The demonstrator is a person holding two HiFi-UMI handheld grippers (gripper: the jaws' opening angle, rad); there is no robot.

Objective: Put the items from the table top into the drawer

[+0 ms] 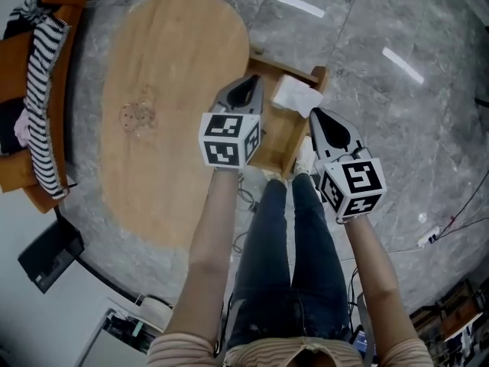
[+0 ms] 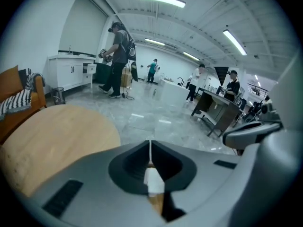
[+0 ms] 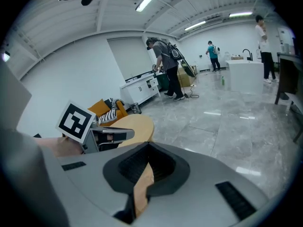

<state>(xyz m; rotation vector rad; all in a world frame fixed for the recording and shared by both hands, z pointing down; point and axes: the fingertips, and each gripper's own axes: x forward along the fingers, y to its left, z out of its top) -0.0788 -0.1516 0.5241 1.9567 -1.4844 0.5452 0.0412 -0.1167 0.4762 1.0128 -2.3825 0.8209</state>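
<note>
Above the open drawer [image 1: 279, 138], the left gripper [image 1: 247, 84] hangs with its jaws pressed together and nothing between them. The right gripper [image 1: 317, 115], just to the drawer's right, is likewise closed and empty. A white item [image 1: 296, 95] lies inside the drawer, toward the end farther from the person. The table [image 1: 176, 90] beside the drawer shows a bare top, so the loading looks done. What remains, I judge, is sliding the drawer shut, which calls for a gripper brought down against its outer edge. Only the head view shows drawer, item and tabletop; the gripper views look out across a room with people standing, and the right one catches the left gripper's marker cube [image 3: 75, 120].
</note>
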